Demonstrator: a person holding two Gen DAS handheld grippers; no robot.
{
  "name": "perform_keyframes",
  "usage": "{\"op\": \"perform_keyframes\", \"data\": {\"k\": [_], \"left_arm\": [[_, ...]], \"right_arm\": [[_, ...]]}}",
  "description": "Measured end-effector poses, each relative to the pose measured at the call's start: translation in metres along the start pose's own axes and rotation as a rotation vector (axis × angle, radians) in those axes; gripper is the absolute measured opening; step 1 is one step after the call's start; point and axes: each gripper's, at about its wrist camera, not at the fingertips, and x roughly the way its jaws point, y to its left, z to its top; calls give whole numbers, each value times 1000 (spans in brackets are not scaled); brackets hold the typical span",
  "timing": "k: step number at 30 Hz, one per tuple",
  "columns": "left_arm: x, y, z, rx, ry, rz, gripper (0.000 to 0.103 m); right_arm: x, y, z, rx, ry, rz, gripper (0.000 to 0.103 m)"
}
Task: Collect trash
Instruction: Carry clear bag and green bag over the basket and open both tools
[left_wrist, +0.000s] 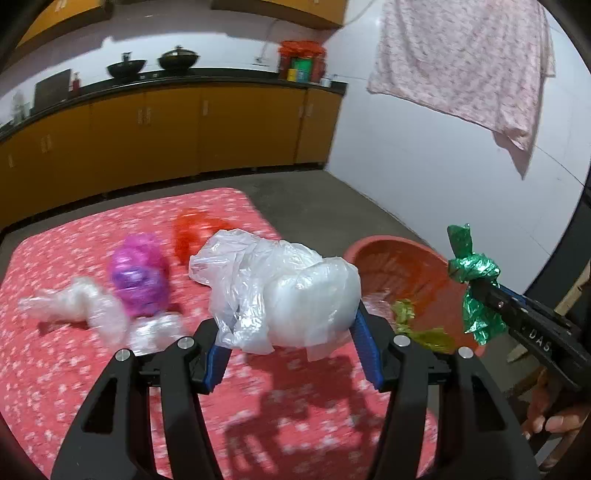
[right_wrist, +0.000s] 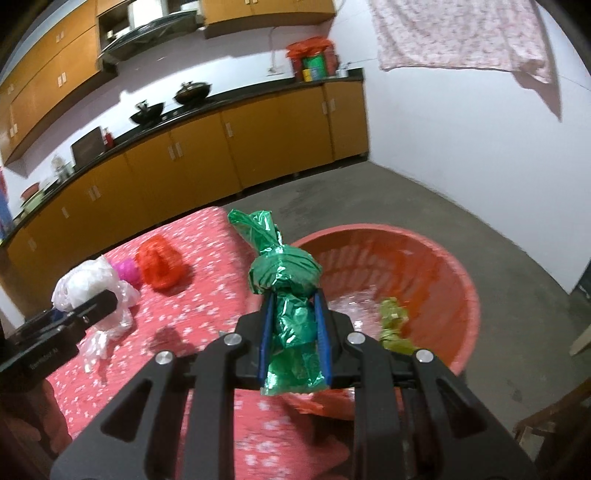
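Observation:
My left gripper (left_wrist: 288, 325) is shut on a crumpled white plastic bag (left_wrist: 280, 291), held above the red flowered cloth (left_wrist: 74, 369). My right gripper (right_wrist: 293, 299) is shut on a knotted green plastic bag (right_wrist: 282, 273), right at the near rim of the red basin (right_wrist: 454, 273). The same green bag (left_wrist: 474, 269) shows at the right of the left wrist view, beside the basin (left_wrist: 402, 266). In the basin lie a yellow-green wrapper (right_wrist: 395, 325) and some clear plastic (right_wrist: 351, 306). On the cloth lie a purple bag (left_wrist: 138, 275), a red bag (left_wrist: 192, 234) and clear plastic (left_wrist: 81, 306).
The basin stands on a grey concrete floor (right_wrist: 443, 199) off the cloth's right edge. Yellow kitchen cabinets (left_wrist: 166, 129) with pots on the counter run along the back. A pink cloth (left_wrist: 472, 62) hangs by the white wall. A person's hand (left_wrist: 550, 417) holds the right gripper.

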Motion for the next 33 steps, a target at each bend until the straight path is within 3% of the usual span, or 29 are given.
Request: {"op": "perform_keyframes", "data": {"k": [14,33], "left_arm": [[39,-66,12,113,15,-115,58],[77,-97,13,153,76,-159,58]], "right_arm": [[-2,-64,9,106,-33,-91,22],[16,-74,6,151,-34,-107,22]]}}
